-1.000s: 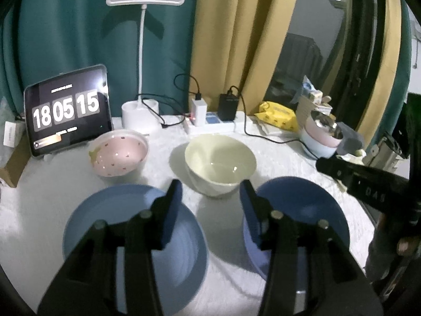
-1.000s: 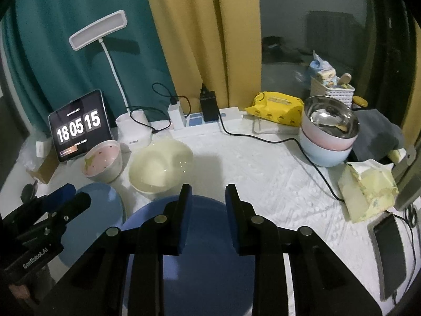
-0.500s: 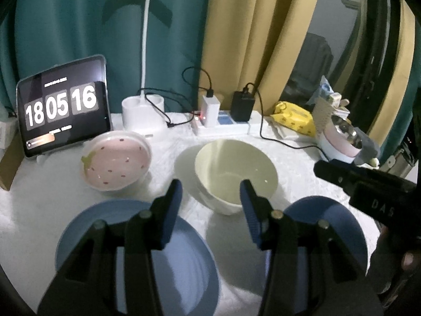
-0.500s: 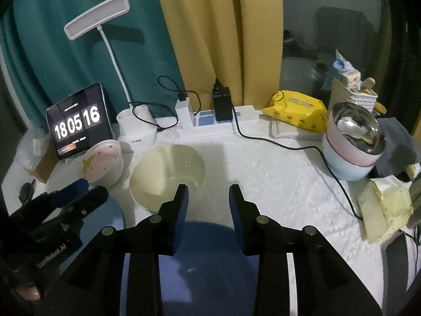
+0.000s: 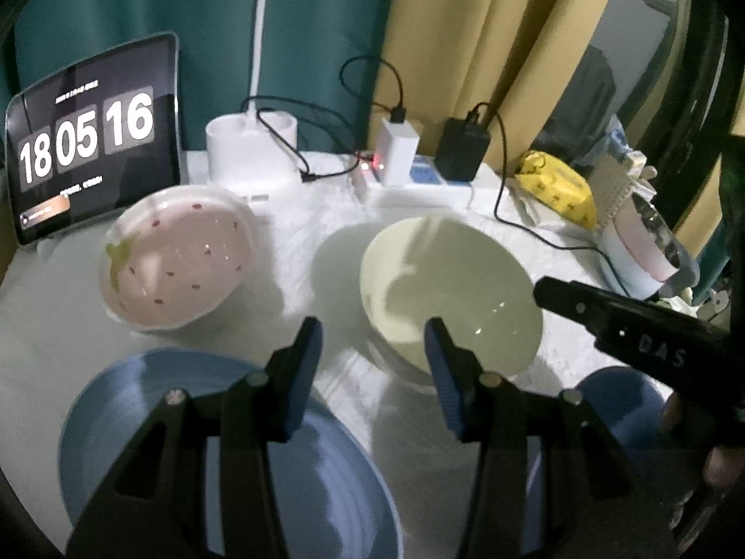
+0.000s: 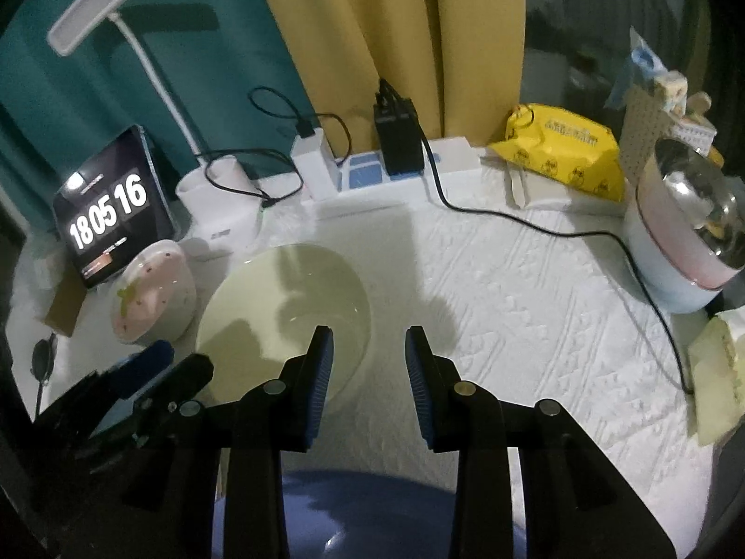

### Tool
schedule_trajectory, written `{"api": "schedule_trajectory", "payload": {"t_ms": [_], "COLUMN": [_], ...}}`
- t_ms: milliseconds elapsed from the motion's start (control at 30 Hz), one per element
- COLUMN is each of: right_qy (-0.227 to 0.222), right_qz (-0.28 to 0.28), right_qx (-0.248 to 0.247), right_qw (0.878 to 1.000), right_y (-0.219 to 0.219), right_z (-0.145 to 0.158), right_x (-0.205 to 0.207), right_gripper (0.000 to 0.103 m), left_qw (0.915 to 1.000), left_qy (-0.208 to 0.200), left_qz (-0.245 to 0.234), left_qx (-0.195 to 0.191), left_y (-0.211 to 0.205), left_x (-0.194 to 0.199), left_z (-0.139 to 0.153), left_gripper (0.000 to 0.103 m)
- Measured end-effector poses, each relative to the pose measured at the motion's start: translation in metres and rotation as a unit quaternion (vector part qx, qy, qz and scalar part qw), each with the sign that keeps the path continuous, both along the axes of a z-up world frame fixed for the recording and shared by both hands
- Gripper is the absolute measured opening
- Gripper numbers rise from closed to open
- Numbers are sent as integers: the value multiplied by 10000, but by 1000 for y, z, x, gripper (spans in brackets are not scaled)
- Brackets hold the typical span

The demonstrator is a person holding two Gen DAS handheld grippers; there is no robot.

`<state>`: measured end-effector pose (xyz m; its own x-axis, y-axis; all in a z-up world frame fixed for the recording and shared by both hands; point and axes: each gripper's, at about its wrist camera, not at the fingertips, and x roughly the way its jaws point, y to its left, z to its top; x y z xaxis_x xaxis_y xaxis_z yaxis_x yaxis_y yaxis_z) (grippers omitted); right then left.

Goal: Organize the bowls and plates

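Cream bowl [image 5: 449,289] sits on the bench just ahead of both fingers, left gripper [image 5: 372,363] and right gripper [image 6: 369,375] released, holding nothing; best straddle its near rim squarely before closing.

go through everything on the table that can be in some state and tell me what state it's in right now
Left gripper: open, holding nothing.
Right gripper: open, holding nothing.
Cream bowl: upright, empty.
Pink strawberry bowl: upright, empty.
Left blue plate: flat, bare.
Tablet clock: lit, reads 18 05 16.
Power strip: red light on.
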<state>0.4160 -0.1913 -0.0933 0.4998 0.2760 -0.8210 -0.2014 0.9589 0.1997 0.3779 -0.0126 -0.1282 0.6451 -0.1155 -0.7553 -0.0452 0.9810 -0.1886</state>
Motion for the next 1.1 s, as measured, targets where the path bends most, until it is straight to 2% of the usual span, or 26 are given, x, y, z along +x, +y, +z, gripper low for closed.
{"api": "schedule_trajectory", "payload": {"t_ms": [267, 500, 600, 700, 733, 800, 933, 1100], "right_qy": [253, 440, 528, 503, 461, 406, 325, 136], "right_qz": [4, 96, 179, 312, 326, 340, 316, 314], "right_qx": [-103, -142, -110, -87, -147, -169, -148, -134], "right_qw": [9996, 9989, 9984, 9982, 9983, 9985, 9989, 9993], "right_y": [7, 14, 16, 20, 21, 22, 19, 17], "right_z": [-23, -38, -45, -45, -44, -43, -40, -32], "right_x": [15, 25, 26, 25, 24, 23, 21, 15], "right_gripper": [33, 33, 28, 20, 20, 19, 19, 13], "left_qw": [9995, 9994, 9994, 9994, 9994, 9993, 9993, 9997], "left_qy": [290, 317, 329, 355, 330, 320, 337, 221], "left_qz": [92, 97, 43, -45, -133, -146, -129, -97], "left_qx": [53, 15, 39, -30, -26, 113, 92, 92], "left_y": [-1, -2, -4, -7, -10, -14, -14, -14], "left_x": [16, 23, 25, 28, 27, 27, 26, 18], "left_z": [-13, -20, -22, -23, -22, -21, -21, -14], "left_gripper": [47, 47, 46, 42, 34, 33, 28, 28]}}
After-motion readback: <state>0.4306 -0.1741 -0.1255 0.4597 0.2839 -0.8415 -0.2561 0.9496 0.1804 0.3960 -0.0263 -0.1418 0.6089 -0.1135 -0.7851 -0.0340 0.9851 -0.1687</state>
